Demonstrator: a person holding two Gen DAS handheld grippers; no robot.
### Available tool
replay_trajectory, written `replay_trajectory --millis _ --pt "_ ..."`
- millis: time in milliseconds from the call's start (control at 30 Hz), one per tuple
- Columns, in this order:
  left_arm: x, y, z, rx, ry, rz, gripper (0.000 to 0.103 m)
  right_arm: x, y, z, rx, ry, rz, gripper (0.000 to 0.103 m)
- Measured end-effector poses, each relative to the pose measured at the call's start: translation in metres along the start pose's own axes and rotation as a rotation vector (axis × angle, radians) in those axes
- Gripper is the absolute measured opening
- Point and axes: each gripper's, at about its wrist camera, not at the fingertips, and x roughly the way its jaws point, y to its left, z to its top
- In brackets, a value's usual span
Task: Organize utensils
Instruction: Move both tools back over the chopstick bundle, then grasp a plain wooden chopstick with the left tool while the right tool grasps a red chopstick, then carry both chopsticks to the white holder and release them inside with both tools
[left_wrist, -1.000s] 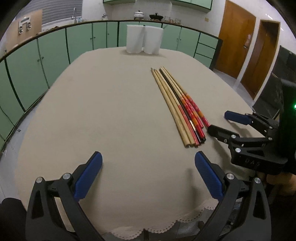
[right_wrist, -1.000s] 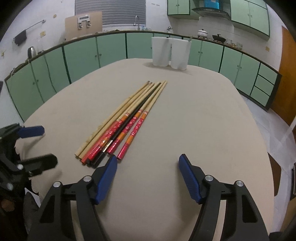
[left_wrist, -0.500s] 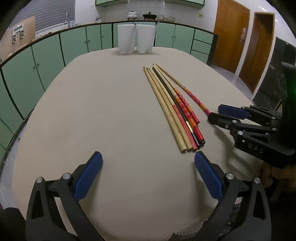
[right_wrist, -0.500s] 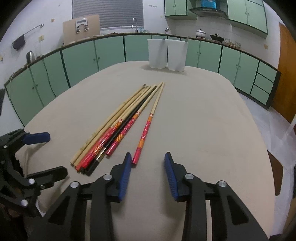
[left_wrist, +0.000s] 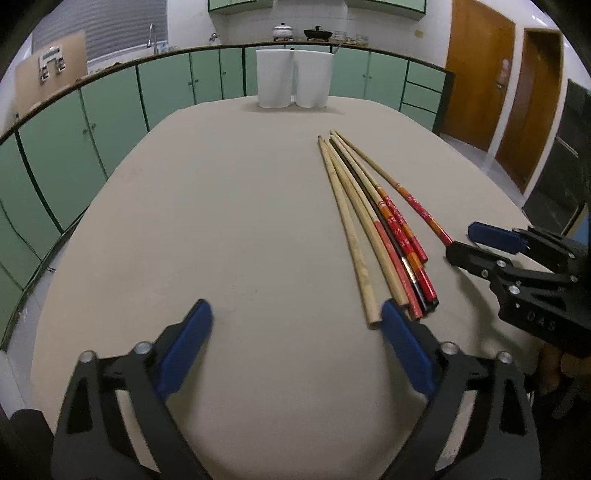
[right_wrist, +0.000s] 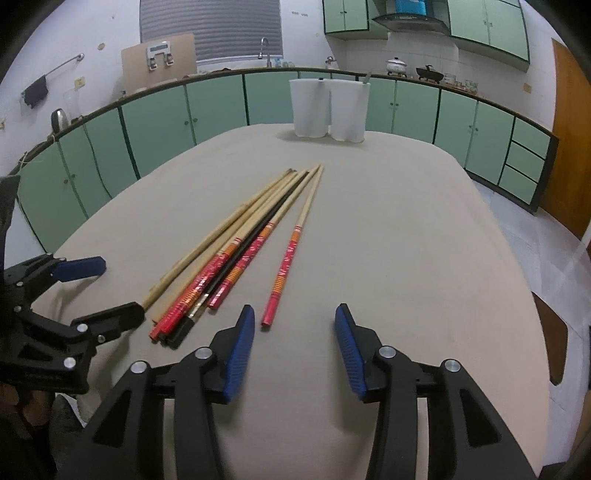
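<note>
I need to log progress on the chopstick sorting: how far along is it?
Early. Done: one red-patterned chopstick lies apart from the bundle. In hand: nothing; the right gripper, opening, is empty just behind that chopstick, and the left gripper, closing, holds nothing. Left: every chopstick is on the table, none visibly in the white holders.

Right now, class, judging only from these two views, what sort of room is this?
Most likely a home kitchen: green cabinets line the walls, a sink tap stands at the counter, and a white pot sits beside a dark pan.
</note>
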Motion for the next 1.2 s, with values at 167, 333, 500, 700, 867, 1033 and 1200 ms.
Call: replay_trajectory --millis 167,333,500,700,867,1033,1200 --pt "0.000 -0.009 -0.001 0.053 -0.018 -0.016 0.069 0.004 0.001 0.002 -0.001 -0.002 -0.015 0.040" --pt "0.003 -0.007 0.004 0.015 -0.053 -0.038 0.006 0.003 -0.008 0.002 0.035 -0.009 -0.078 0.007" --pt "-0.002 0.007 0.000 -0.090 -0.061 0.053 0.006 -0.004 -0.017 -0.005 0.107 -0.016 -0.123 0.006" --pt "-0.007 0.010 -0.003 -0.097 -0.053 0.112 0.057 -0.006 -0.011 -0.008 0.094 -0.016 -0.094 0.008" --pt "-0.005 0.019 -0.004 -0.110 -0.037 0.075 0.009 -0.005 -0.011 -0.007 0.080 -0.009 -0.087 0.007" --pt "-0.020 0.021 0.009 -0.128 -0.024 -0.006 0.006 -0.028 -0.013 0.011 0.088 -0.020 -0.071 0.006" --pt "-0.065 0.028 0.052 -0.151 -0.080 -0.054 0.006 -0.079 -0.016 0.065 0.046 -0.085 -0.037 0.006"
